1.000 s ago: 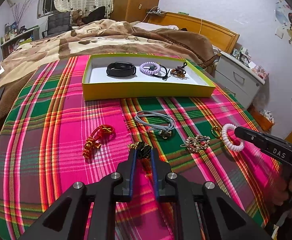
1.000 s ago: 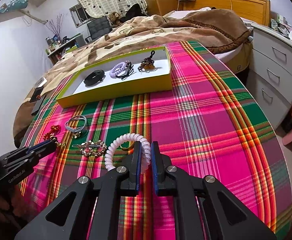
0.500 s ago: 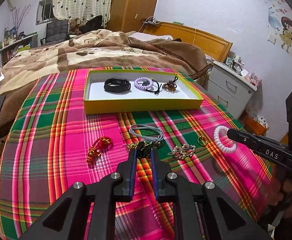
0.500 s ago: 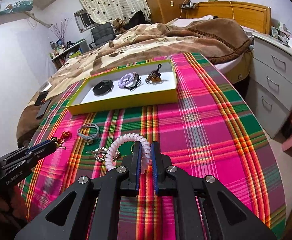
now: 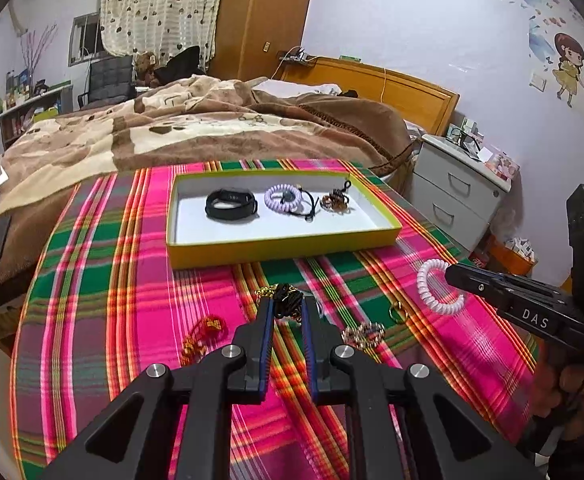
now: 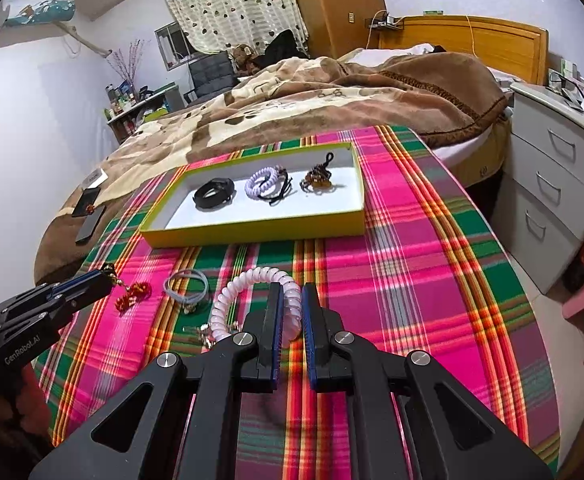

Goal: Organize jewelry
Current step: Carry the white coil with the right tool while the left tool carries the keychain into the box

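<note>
1. Both grippers had risen since the earlier frames: the tray (image 5: 279, 254) and cloth (image 5: 131, 312) sat lower and smaller in both views, and each held piece hung clear of the cloth.
2. The left gripper (image 5: 285, 312) was clamped on a black-and-gold chain (image 5: 283, 300), bunched between its pads.
3. The right gripper (image 6: 289, 312) was clamped on the white coil band (image 6: 247, 284), which arched up and to the left of the jaws.
4. Three pieces lay inside the tray: a black band (image 5: 231, 204), a lilac coil (image 5: 281, 200) and a brown beaded piece (image 5: 335, 202).
5. On the cloth there remained a red knot (image 6: 133, 296), a grey cord (image 6: 185, 284), a gold clip (image 5: 363, 334) and a small ring (image 5: 396, 313).
6. Risk: the chain looked loosely bunched, so a quick swing toward the tray could let it slide out or dangle and snag the tray's near wall.
7. Risk: the coil was pinched only at one edge; its springiness could twist it free, or it could land on the lilac coil.
8. Both hands heading for the same tray might crowd each other.
</note>
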Motion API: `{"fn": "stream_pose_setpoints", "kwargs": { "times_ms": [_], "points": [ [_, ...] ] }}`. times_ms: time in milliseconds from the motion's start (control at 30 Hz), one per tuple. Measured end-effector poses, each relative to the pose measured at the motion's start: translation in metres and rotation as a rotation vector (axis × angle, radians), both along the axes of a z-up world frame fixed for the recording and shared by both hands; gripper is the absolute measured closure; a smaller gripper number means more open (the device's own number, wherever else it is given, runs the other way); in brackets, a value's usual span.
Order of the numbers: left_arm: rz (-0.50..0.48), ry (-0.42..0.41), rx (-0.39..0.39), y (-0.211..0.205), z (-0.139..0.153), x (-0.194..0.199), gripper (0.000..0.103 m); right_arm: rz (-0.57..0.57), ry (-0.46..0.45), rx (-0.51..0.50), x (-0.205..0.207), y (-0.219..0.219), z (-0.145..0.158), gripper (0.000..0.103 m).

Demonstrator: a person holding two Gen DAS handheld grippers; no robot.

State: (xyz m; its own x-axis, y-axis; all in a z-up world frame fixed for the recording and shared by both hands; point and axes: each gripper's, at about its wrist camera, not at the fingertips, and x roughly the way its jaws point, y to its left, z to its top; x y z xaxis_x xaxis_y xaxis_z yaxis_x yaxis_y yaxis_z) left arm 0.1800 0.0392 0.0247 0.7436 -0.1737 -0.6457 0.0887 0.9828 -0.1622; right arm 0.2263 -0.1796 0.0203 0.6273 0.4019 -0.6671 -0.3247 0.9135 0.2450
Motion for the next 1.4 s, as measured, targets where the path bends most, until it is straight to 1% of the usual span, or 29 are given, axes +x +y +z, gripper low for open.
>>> {"fn": "stream_pose_setpoints", "kwargs": {
  "times_ms": [167, 433, 867, 1133, 1400],
  "points": [
    [0.004, -0.016, 0.027, 0.004, 0.006, 0.014, 0.09, 0.001, -0.015, 0.0, 0.012, 0.002, 0.006, 0.093],
    [0.012, -0.017, 0.054, 0.014, 0.009, 0.045, 0.089, 0.0, -0.022, -0.006, 0.038, 0.006, 0.01, 0.093],
    [0.038, 0.002, 0.095, 0.038, 0.0, 0.111, 0.089, -0.005, -0.041, -0.026, 0.089, 0.017, 0.015, 0.093],
    [0.05, 0.039, 0.113, 0.046, -0.018, 0.143, 0.089, -0.012, -0.015, -0.053, 0.125, 0.024, 0.002, 0.093],
    [0.068, 0.085, 0.129, 0.054, -0.038, 0.165, 0.089, -0.018, 0.039, -0.101, 0.153, 0.031, -0.026, 0.093]
  ]
}}
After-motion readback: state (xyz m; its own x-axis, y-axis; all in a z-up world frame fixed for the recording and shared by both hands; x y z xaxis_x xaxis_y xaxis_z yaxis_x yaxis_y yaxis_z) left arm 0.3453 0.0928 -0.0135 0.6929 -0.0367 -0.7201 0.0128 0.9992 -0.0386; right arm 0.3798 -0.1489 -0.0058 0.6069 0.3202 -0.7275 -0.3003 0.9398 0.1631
